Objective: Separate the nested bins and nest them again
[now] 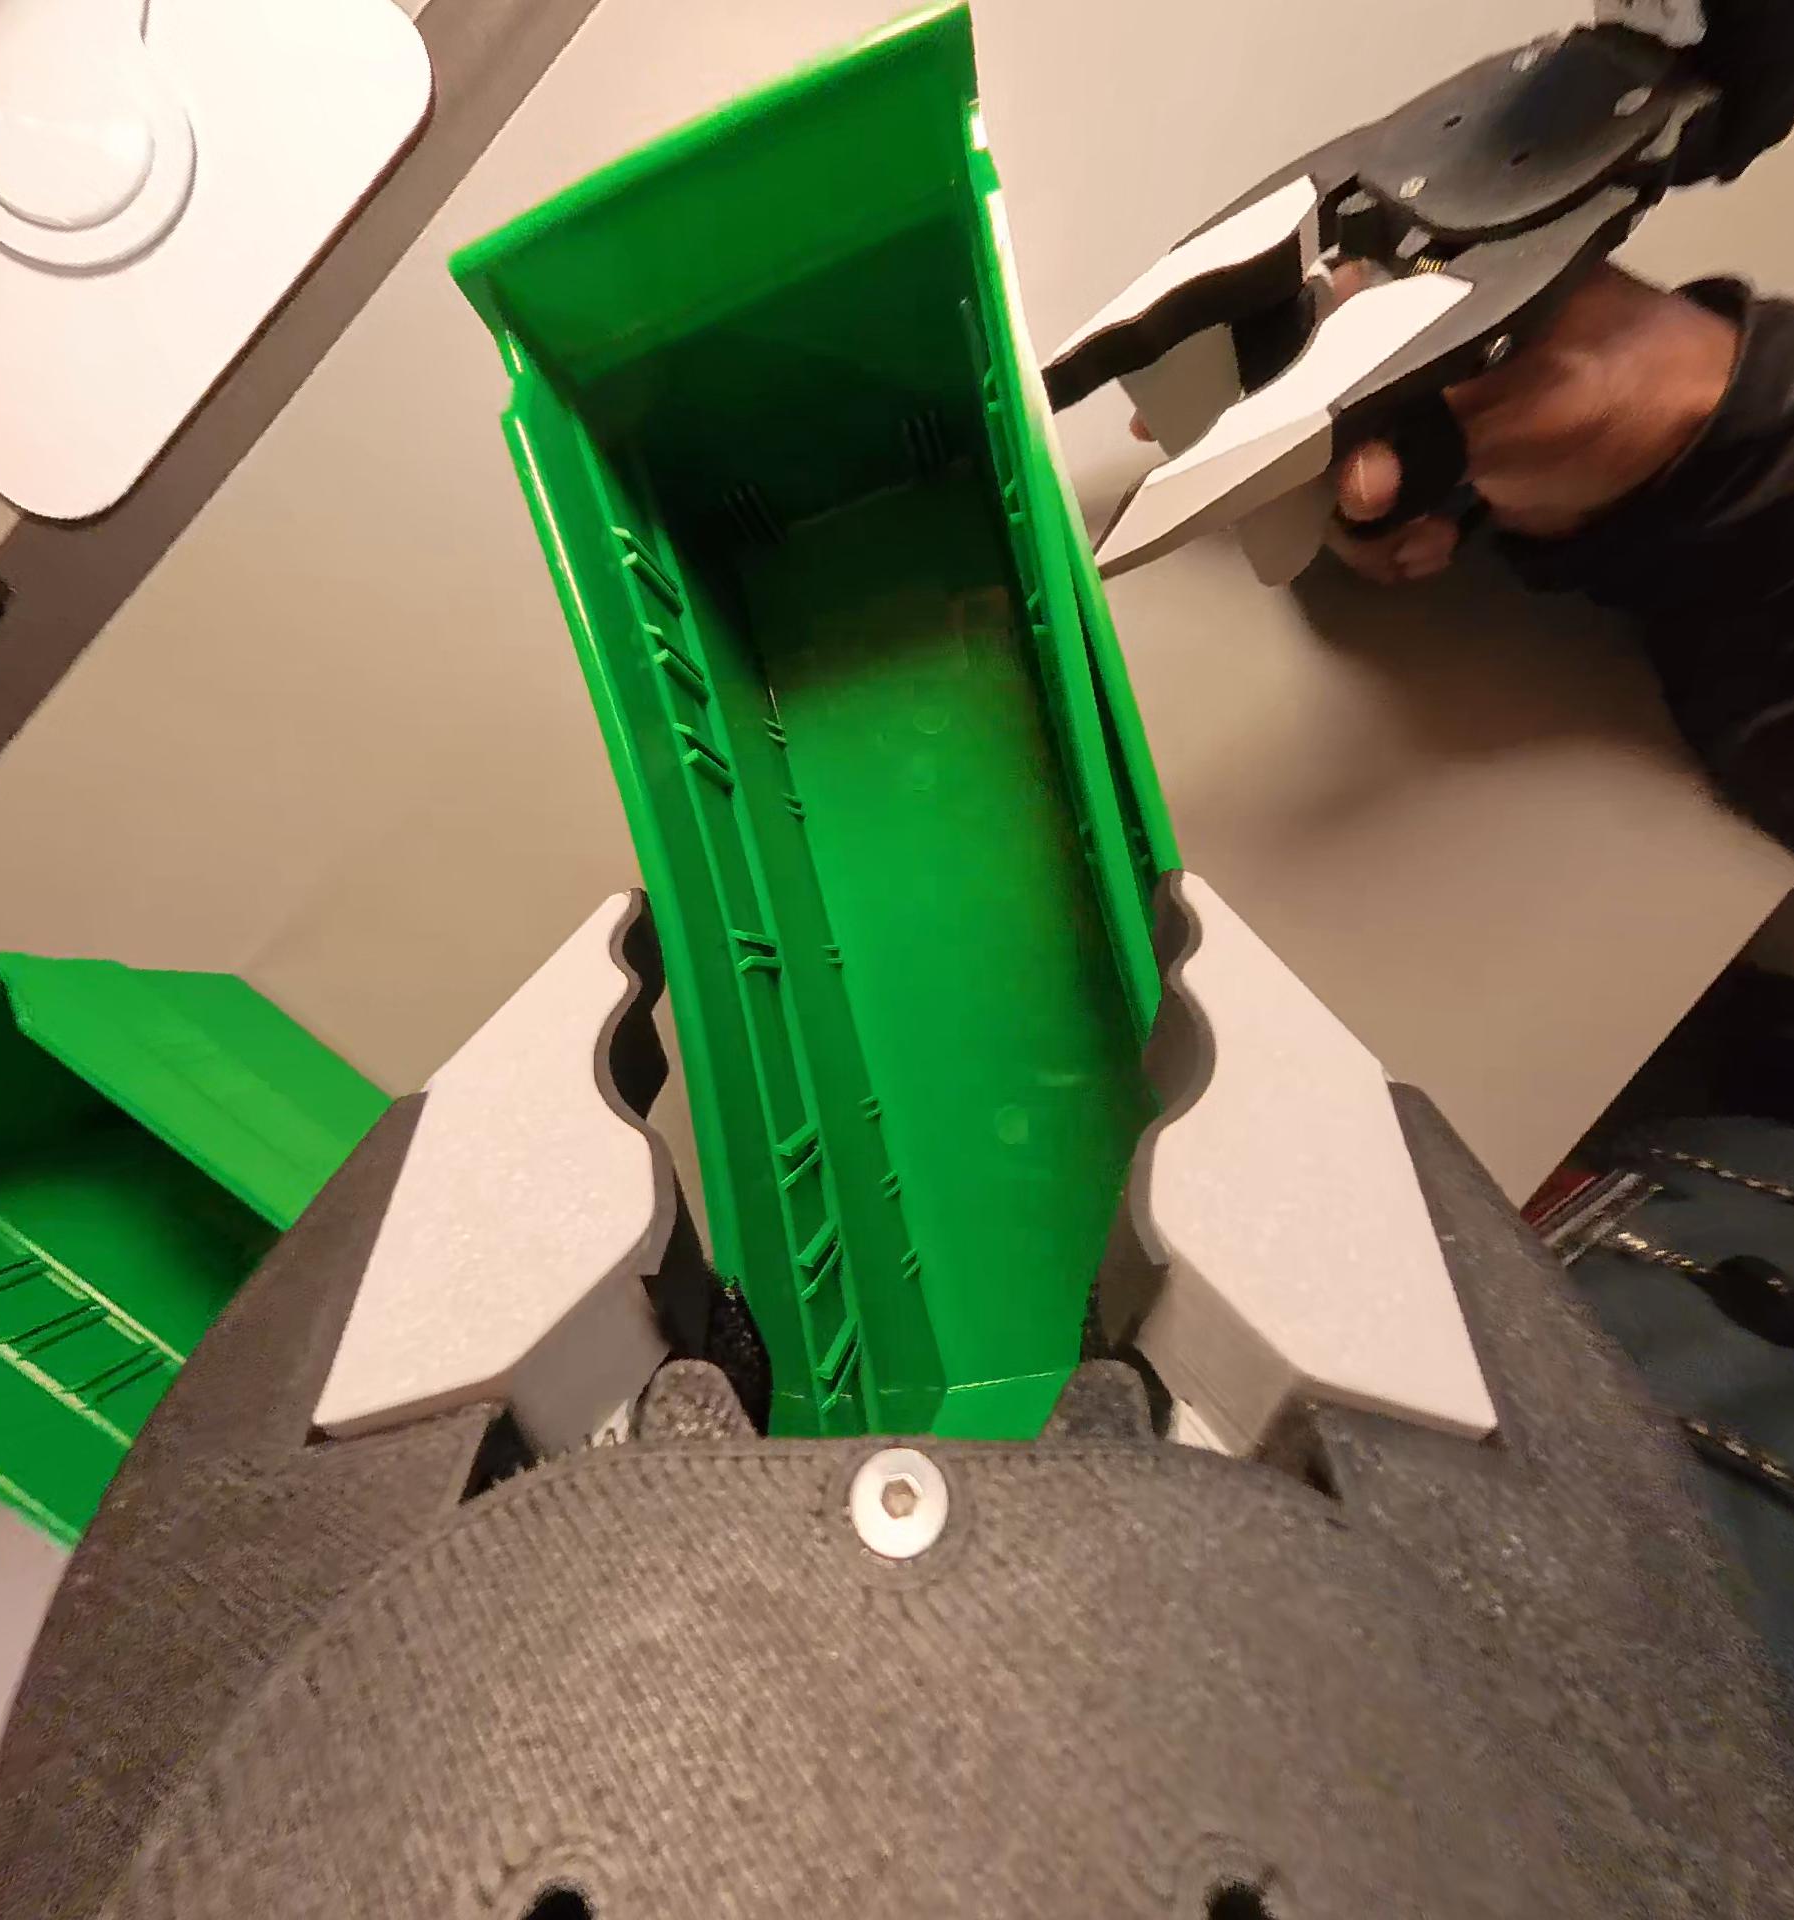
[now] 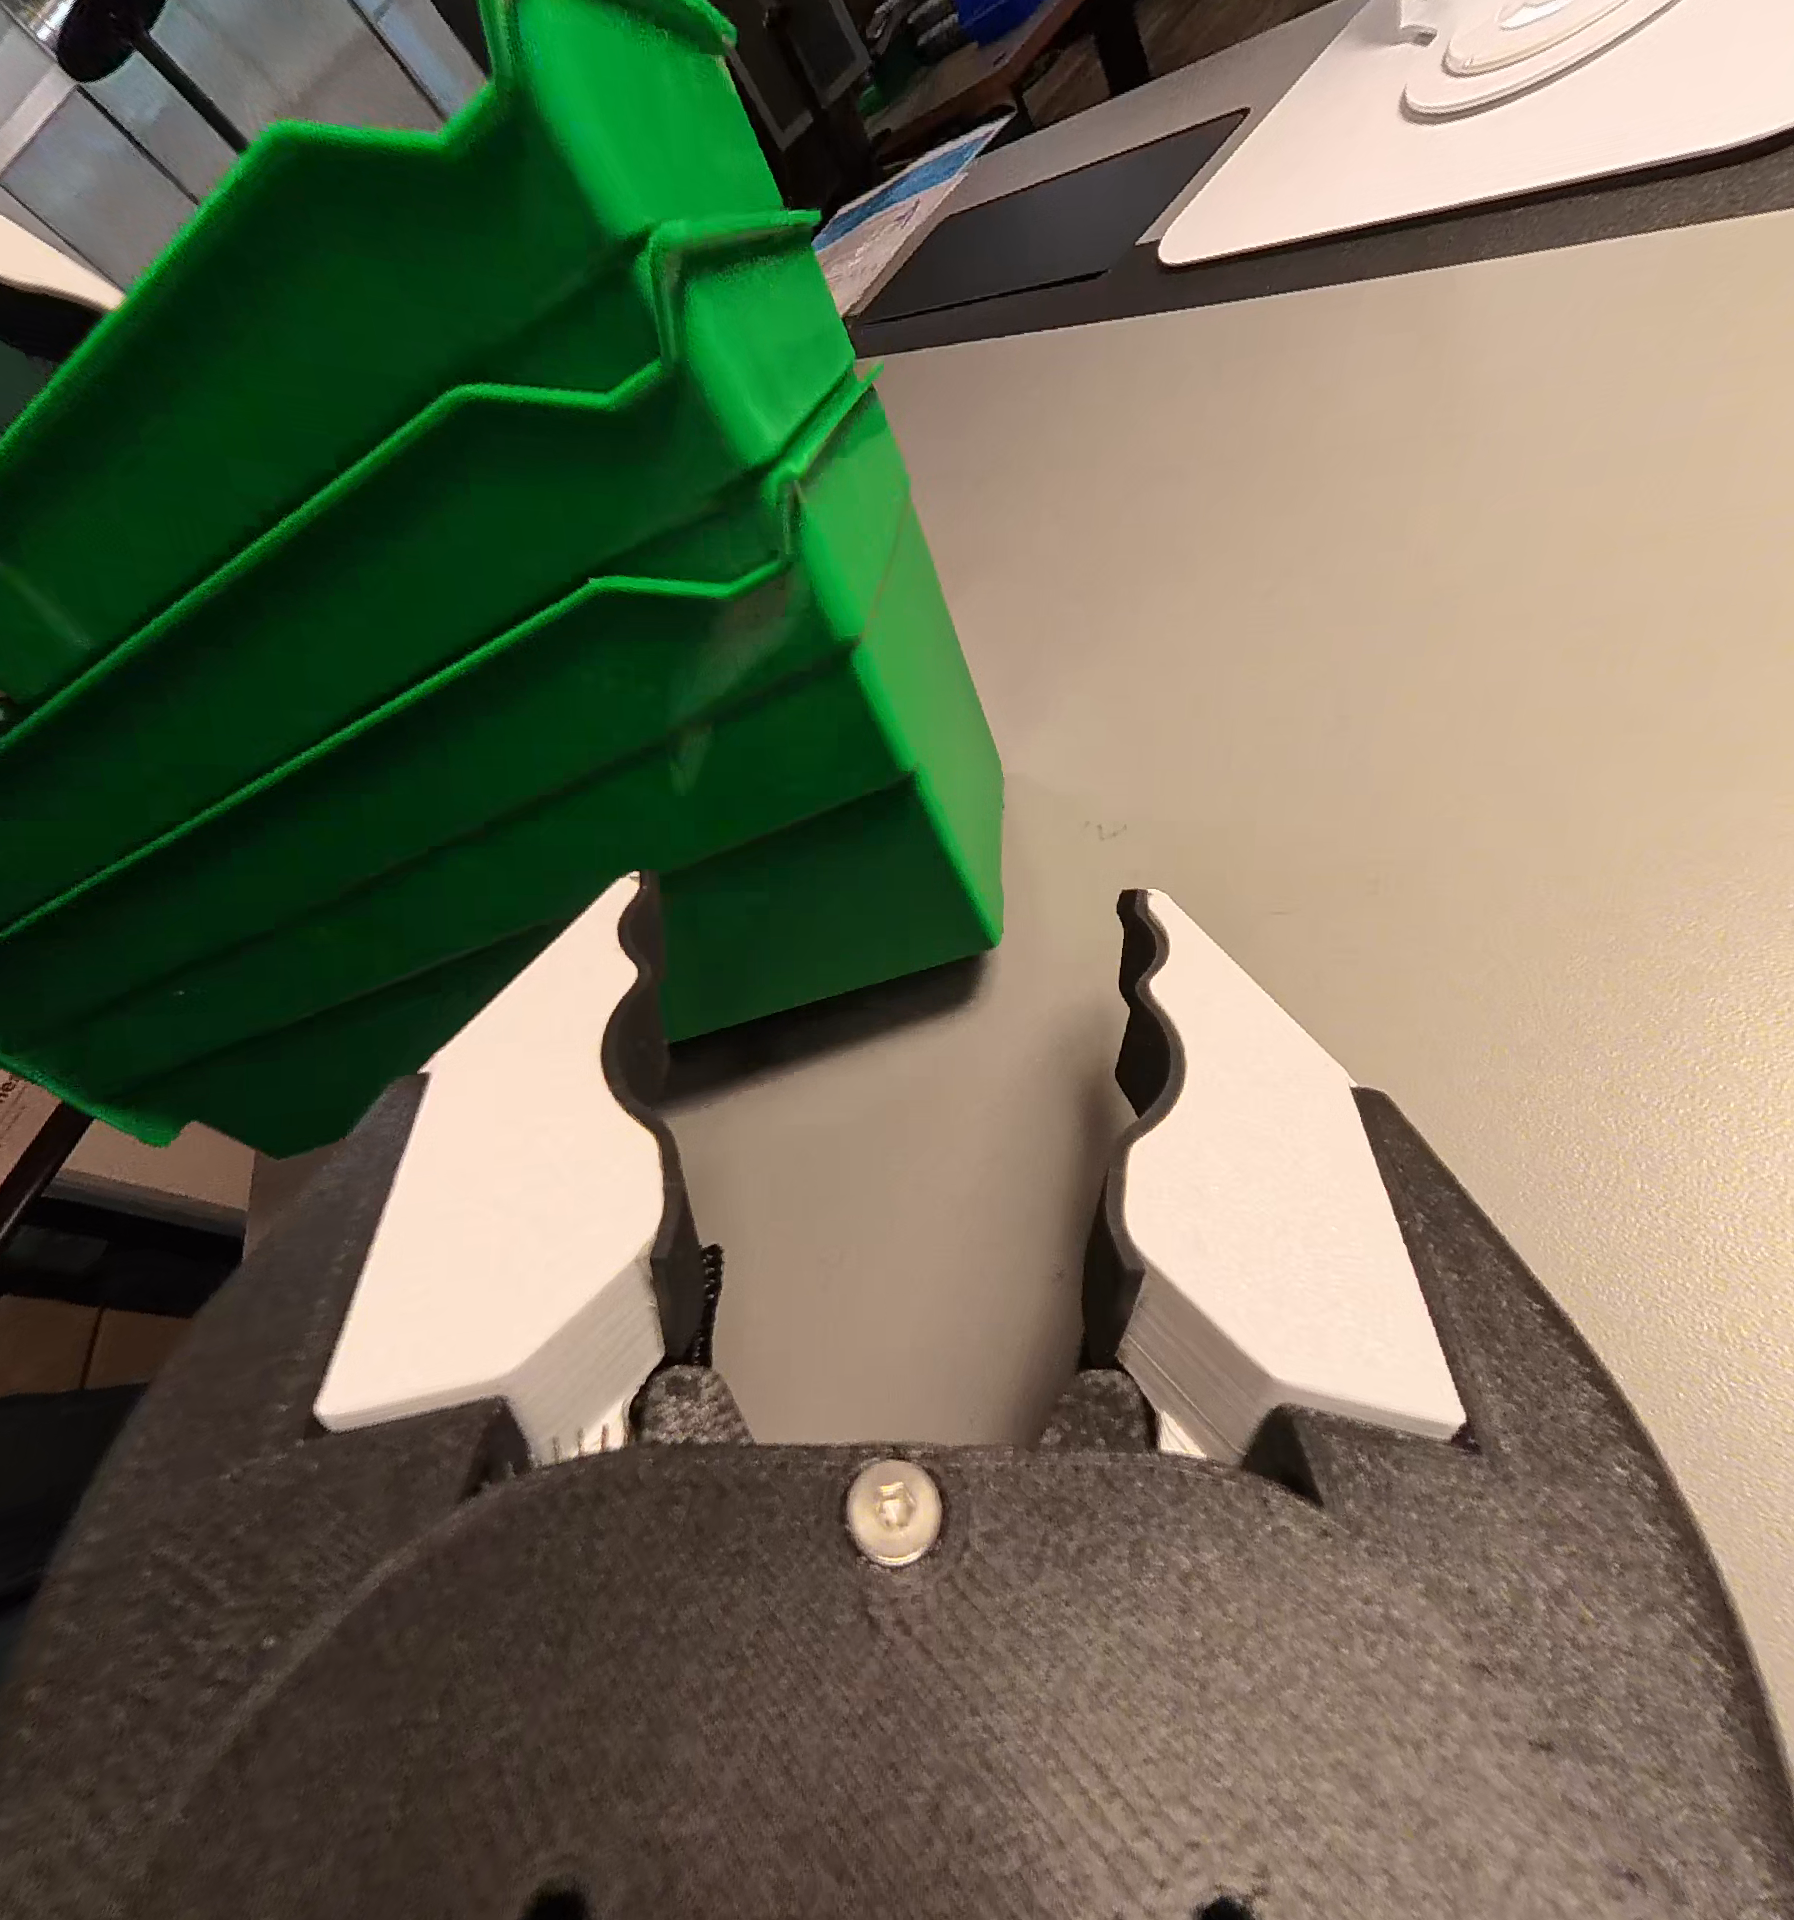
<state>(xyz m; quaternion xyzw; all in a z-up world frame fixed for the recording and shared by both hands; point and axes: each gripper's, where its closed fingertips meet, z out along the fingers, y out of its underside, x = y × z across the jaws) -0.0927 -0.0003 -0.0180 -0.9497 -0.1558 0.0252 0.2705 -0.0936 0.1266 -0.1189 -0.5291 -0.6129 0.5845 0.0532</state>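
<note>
In the left wrist view a long green bin [image 1: 893, 831] runs forward between my left gripper's [image 1: 903, 914] fingers, open side towards the camera. Both pads lie against its side rims, and a second wall shows along its right side. Another green bin [image 1: 93, 1195] lies at the lower left. My right gripper [image 1: 1080, 473], held by a hand [image 1: 1558, 416], is open and empty just right of the bin's far end. In the right wrist view a tilted stack of nested green bins [image 2: 405, 623] fills the left. My right gripper [image 2: 882, 904] is open, its left finger [image 2: 560, 1039] beside the lowest bin's corner.
The beige table top [image 2: 1392, 727] stretches to the right and ahead. A white mat with a raised round shape [image 2: 1495, 125] and a black mat [image 2: 1059, 218] lie at the far edge. The white mat also shows in the left wrist view [image 1: 145, 208]. The table's edge [image 1: 1703, 987] is at the right.
</note>
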